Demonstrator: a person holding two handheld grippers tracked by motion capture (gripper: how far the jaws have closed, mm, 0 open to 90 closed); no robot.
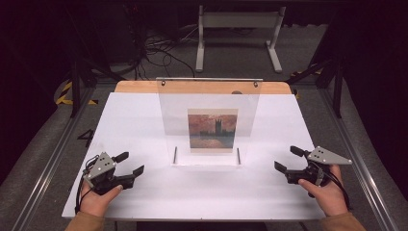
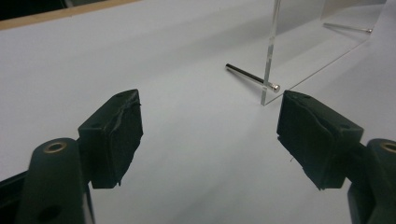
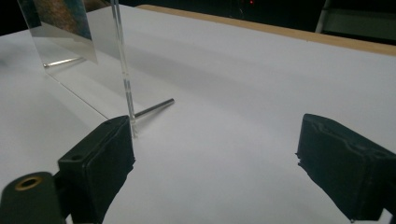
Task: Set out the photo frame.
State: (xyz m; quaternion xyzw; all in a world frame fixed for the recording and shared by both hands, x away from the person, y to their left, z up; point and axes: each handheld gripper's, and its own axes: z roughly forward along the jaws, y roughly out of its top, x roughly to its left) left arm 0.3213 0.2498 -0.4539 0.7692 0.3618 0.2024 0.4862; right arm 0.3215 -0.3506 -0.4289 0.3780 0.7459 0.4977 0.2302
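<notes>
— Clear acrylic, that upright panel point(image 1: 208, 120) in the middle of the bench point(image 1: 134, 120). Take it as the landmark. What is to its left?

— Left of the panel, nearer the front edge, the left gripper point(image 1: 131, 163) sits low over the white sheet in the person's left hand point(image 1: 96, 197). Its jaws are spread wide with nothing between them, only bare bench. It stands well apart from the panel.

— And at the panel itself?

— It stands upright on two thin metal rods; the left rod point(image 2: 252, 76) pokes out at the panel's near left corner, the right rod point(image 3: 154, 108) at its near right corner. A small painting point(image 1: 212, 130), a dusky building over water, hangs inside the clear sheet, low and centred. Two small fixings show at the panel's top edge.

— Right of it?

— The right gripper point(image 1: 289, 159), in the right hand point(image 1: 327, 192), level with the panel's foot and likewise well apart from it. Jaws gaping, empty, pointing in toward the panel. From its own camera the panel's edge rises just beyond one black pad point(image 3: 100, 168).
</notes>
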